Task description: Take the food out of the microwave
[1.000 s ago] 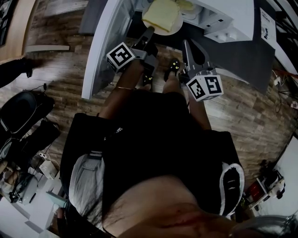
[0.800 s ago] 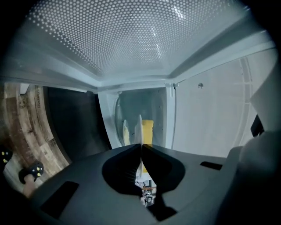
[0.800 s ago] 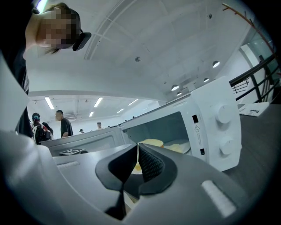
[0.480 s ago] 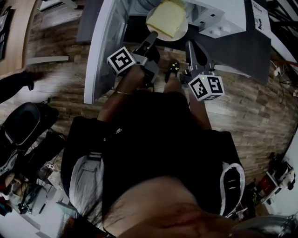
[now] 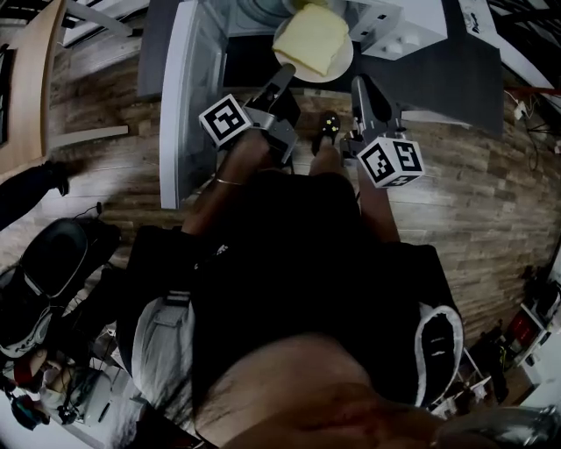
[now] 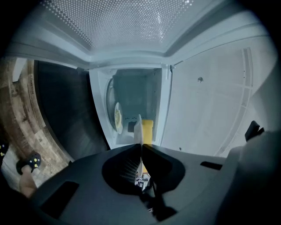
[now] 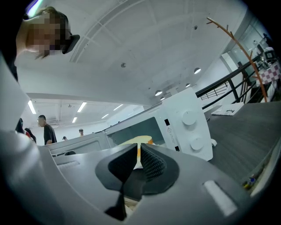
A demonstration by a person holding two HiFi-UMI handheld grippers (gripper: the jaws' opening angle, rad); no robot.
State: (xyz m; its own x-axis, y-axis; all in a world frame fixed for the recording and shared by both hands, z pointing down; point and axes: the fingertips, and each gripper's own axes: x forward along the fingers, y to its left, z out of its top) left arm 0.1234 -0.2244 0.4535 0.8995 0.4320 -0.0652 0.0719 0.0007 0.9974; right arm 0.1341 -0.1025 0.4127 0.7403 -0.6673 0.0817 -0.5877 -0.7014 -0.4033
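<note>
A white plate carrying a pale yellow slab of food hangs in front of the open white microwave. My left gripper is shut on the plate's near left rim. My right gripper is shut on its near right rim. In the left gripper view the plate shows edge-on, pinched by the left gripper, with the food beside it. In the right gripper view the right gripper pinches the rim, and the food shows just above.
The microwave door stands swung open at the left. The dark countertop runs to the right of the microwave. Below is wood-patterned floor with the person's feet. A glass turntable leans inside the cavity. People stand far off.
Both grippers have drawn the plate a little out of the microwave opening toward the person. More of the plate and the door now shows.
</note>
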